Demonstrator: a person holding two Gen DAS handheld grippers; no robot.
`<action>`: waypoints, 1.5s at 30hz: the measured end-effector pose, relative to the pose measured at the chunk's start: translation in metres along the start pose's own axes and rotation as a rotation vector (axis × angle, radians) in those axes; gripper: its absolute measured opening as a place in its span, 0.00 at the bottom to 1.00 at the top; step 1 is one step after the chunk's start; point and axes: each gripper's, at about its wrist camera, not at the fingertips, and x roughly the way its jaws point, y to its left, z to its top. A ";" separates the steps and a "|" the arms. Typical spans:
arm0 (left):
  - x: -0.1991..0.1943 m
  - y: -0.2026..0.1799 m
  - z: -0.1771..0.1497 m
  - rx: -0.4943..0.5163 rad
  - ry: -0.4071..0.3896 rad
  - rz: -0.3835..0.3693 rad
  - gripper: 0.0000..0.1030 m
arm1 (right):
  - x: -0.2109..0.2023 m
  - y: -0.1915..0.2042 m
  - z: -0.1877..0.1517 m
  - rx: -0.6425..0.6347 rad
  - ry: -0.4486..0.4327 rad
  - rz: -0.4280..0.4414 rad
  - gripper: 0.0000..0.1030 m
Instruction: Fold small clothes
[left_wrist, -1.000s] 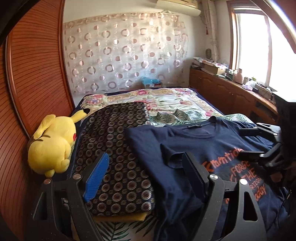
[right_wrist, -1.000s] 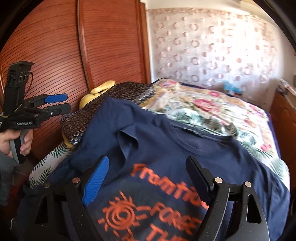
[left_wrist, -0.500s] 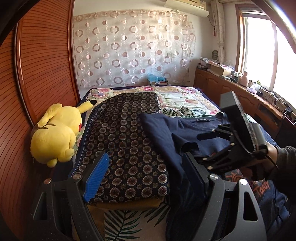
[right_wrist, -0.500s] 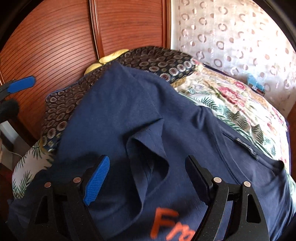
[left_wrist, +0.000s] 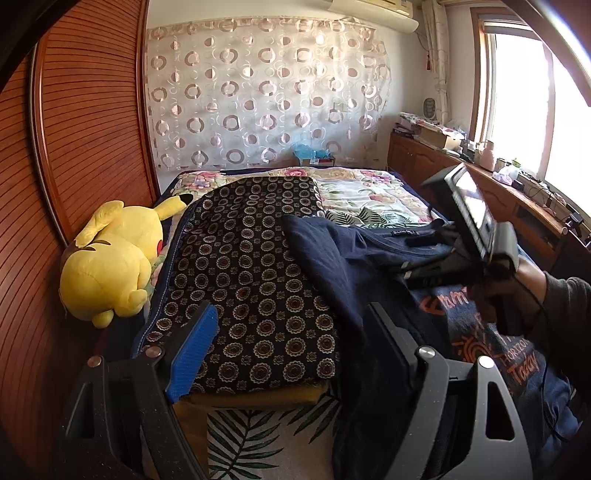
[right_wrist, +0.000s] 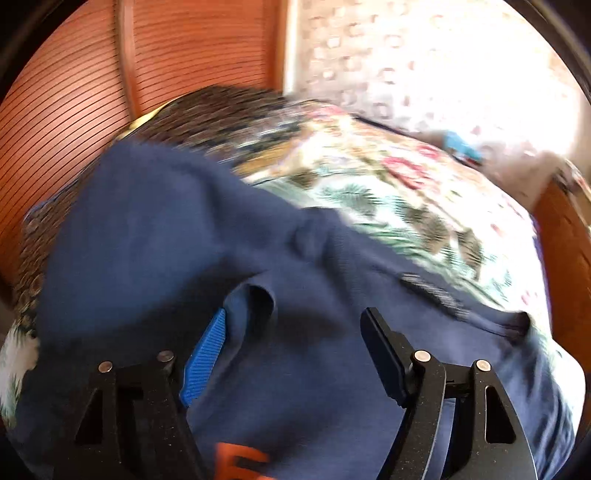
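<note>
A navy T-shirt (left_wrist: 354, 266) with orange print lies spread on the bed, its left sleeve over a dark circle-patterned cushion (left_wrist: 247, 266). My left gripper (left_wrist: 291, 328) is open and empty, held above the cushion's near edge, left of the shirt. My right gripper (right_wrist: 295, 332) is open, low over the shirt (right_wrist: 155, 266), with a raised fold of sleeve fabric (right_wrist: 255, 299) between its fingers. The right gripper also shows in the left wrist view (left_wrist: 428, 258), over the shirt's chest near the collar. The right wrist view is blurred.
A yellow plush toy (left_wrist: 110, 258) lies at the bed's left edge against the wooden wardrobe door (left_wrist: 85, 129). A floral quilt (left_wrist: 369, 195) covers the far bed. A wooden cabinet (left_wrist: 517, 206) with clutter runs under the window at right.
My right gripper has moved down and forward onto the shirt's sleeve fold, still open. My left gripper has drawn back slightly and stays open.
</note>
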 end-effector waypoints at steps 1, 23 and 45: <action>0.001 0.000 0.000 0.000 0.002 -0.002 0.79 | -0.001 -0.005 0.000 0.019 -0.019 -0.016 0.74; 0.038 -0.085 -0.005 0.080 0.082 -0.126 0.79 | -0.127 -0.081 -0.137 0.127 -0.183 -0.049 0.74; 0.094 -0.130 -0.032 0.183 0.274 -0.155 0.84 | -0.167 -0.183 -0.306 0.448 -0.037 -0.304 0.74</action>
